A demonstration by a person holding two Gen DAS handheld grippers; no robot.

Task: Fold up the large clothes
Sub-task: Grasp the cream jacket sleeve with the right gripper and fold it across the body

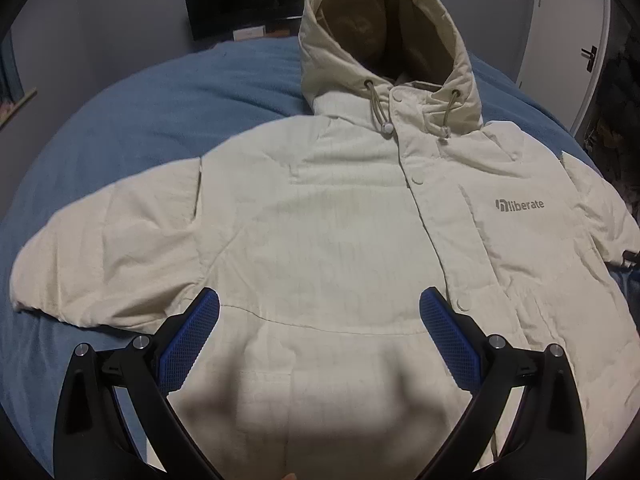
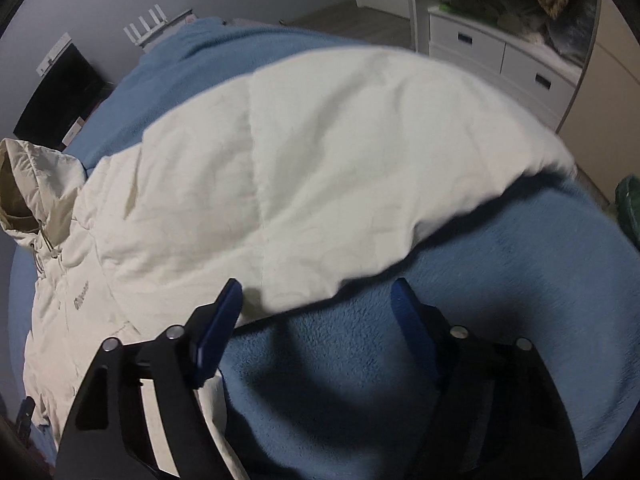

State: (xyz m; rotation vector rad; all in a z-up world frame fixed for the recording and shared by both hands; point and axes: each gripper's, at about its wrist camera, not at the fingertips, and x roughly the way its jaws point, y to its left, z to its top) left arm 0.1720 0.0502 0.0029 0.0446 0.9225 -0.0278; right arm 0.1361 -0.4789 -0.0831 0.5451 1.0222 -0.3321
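Observation:
A cream hooded jacket [image 1: 340, 220] lies front up on a blue blanket [image 1: 140, 112], sleeves spread, hood at the far end. A grey logo sits on its chest. My left gripper [image 1: 320, 308] hovers open above the jacket's lower front, with nothing between its blue pads [image 1: 188, 344]. In the right wrist view the jacket's sleeve [image 2: 320, 160] stretches across the blanket [image 2: 460, 280]. My right gripper [image 2: 316, 292] is open just over the sleeve's near edge, left fingertip over the cloth and right fingertip over the blanket. Nothing is gripped.
A dark screen [image 1: 244, 0] stands past the bed's far end. White drawers [image 2: 500, 56] with clutter on top and a door [image 1: 568, 40] stand to the right. A green thing [image 2: 628, 204] shows at the bed's right edge.

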